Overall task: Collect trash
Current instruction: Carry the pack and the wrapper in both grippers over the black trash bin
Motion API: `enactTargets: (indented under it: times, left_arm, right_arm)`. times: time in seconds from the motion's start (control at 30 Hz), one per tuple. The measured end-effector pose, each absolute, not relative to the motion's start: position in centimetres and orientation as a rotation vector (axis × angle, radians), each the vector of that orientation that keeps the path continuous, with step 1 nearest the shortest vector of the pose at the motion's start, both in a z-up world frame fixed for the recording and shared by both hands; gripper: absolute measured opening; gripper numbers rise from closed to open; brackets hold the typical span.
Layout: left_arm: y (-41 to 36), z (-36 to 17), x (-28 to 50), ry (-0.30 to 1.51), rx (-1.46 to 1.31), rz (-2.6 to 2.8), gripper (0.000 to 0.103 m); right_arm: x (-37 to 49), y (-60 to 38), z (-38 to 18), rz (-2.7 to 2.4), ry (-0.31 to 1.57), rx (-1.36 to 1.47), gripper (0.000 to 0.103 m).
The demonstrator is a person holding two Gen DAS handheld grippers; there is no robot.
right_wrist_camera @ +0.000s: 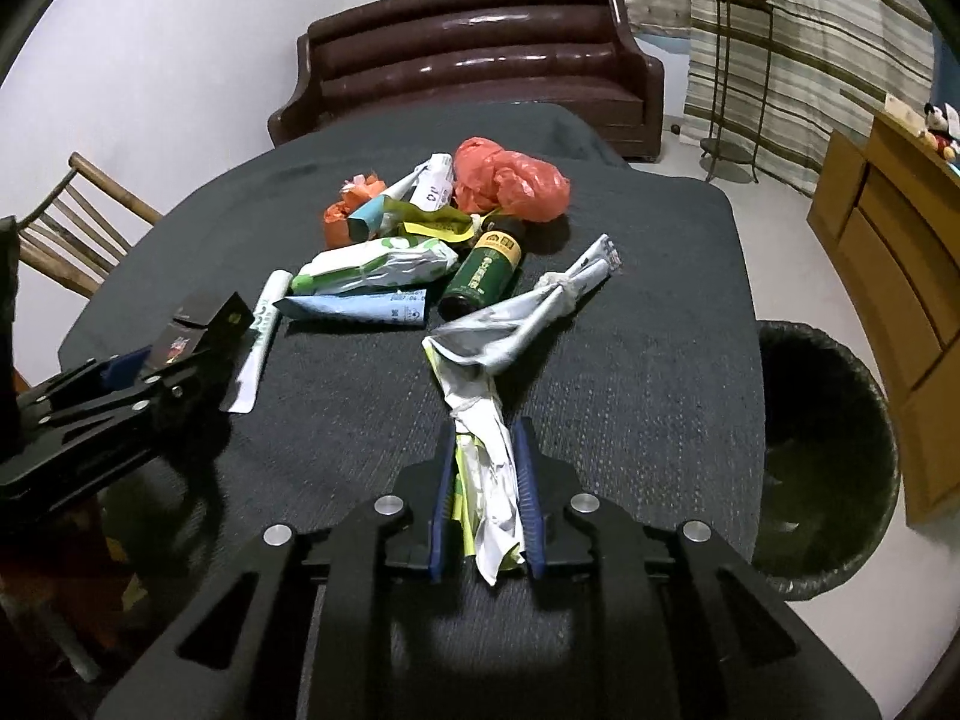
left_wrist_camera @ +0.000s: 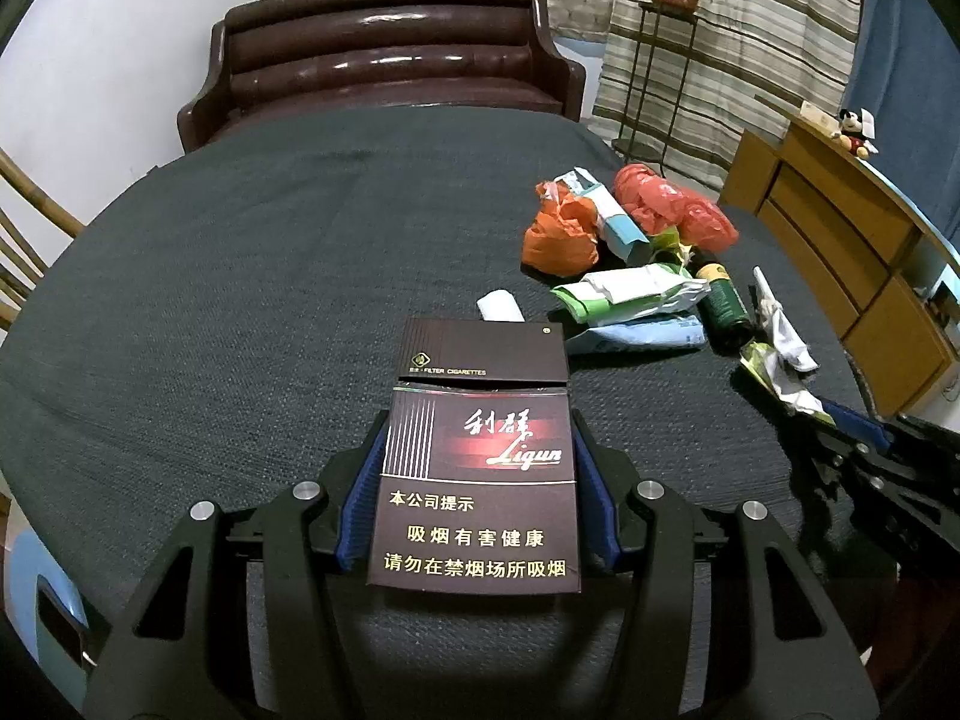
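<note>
Left wrist view shows your left gripper (left_wrist_camera: 477, 480) clamped on a dark cigarette pack (left_wrist_camera: 480, 468), its 2 blue pads pressed to the pack's sides and its flip lid open, held over the dark tablecloth (left_wrist_camera: 240, 276). Only your right wrist view shows the black-lined trash bin (right_wrist_camera: 828, 456) on the floor just beside the table's right edge. There your right gripper (right_wrist_camera: 486, 498) is closed on a crumpled white wrapper (right_wrist_camera: 489, 480) that trails forward onto the cloth. Beyond it lies the trash pile: a green bottle (right_wrist_camera: 483, 270) on its side, a red plastic bag (right_wrist_camera: 510, 180), a green-and-white pouch (right_wrist_camera: 378, 264). From the left, the bottle's label is hard to read and the pile's far items overlap. The bin's bottom is too dark to make out.
</note>
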State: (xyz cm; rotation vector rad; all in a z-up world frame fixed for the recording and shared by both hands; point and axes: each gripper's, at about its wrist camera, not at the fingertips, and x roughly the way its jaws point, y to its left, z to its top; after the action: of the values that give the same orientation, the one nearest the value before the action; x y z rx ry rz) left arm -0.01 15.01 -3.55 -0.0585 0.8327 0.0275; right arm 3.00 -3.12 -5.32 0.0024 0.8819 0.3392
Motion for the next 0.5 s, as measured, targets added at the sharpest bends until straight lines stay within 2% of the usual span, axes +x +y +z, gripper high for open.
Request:
enactTargets:
  times: [0.5]
  left_arm:
    - [14.0, -1.9, -0.6, 0.784, -0.052, 0.032, 0.054]
  right_arm:
    - [1.6, -3.4, -3.3, 0.396, 0.802, 0.057, 0.02]
